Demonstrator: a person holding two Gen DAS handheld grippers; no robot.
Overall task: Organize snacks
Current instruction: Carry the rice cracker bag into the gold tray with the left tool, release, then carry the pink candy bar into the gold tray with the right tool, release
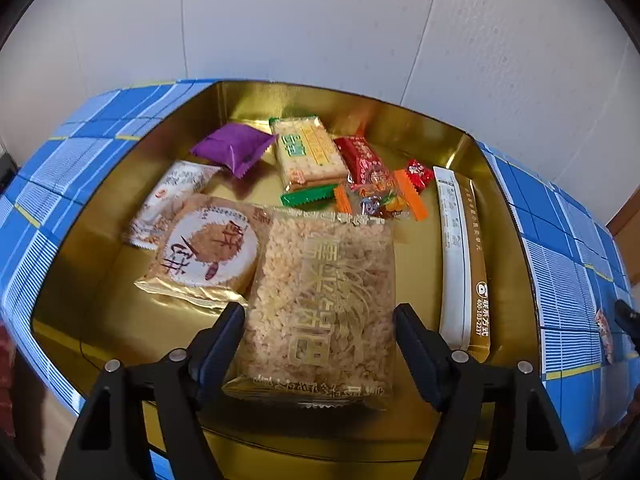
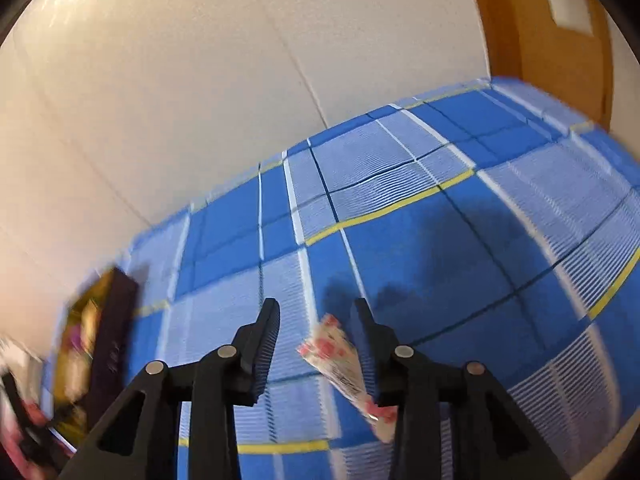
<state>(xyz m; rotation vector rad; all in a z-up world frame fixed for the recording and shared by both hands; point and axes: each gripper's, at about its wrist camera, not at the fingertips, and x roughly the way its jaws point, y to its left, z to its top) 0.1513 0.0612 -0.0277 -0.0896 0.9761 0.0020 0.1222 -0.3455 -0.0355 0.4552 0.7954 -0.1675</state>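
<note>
In the left wrist view my left gripper point(image 1: 320, 312) stands over the gold tin point(image 1: 404, 120), its fingers on either side of a clear rice-cracker packet point(image 1: 320, 300); the packet spans the gap, so the jaws look closed on its sides. In the tin lie a round-cake packet point(image 1: 208, 250), a purple packet point(image 1: 234, 148), a green-edged cracker packet point(image 1: 310, 154), a red packet point(image 1: 362, 158), small candies point(image 1: 384, 196) and a long white-and-gold sachet point(image 1: 460, 260). In the right wrist view my right gripper point(image 2: 316, 312) is open; a small pink-and-white packet point(image 2: 344, 364) lies on the cloth against its right finger point(image 2: 366, 344).
The table wears a blue checked cloth point(image 2: 440, 240). The tin's dark outer side point(image 2: 112, 328) shows blurred at the left of the right wrist view. A white wall stands behind the table; a wooden door point(image 2: 540, 40) is at the far right.
</note>
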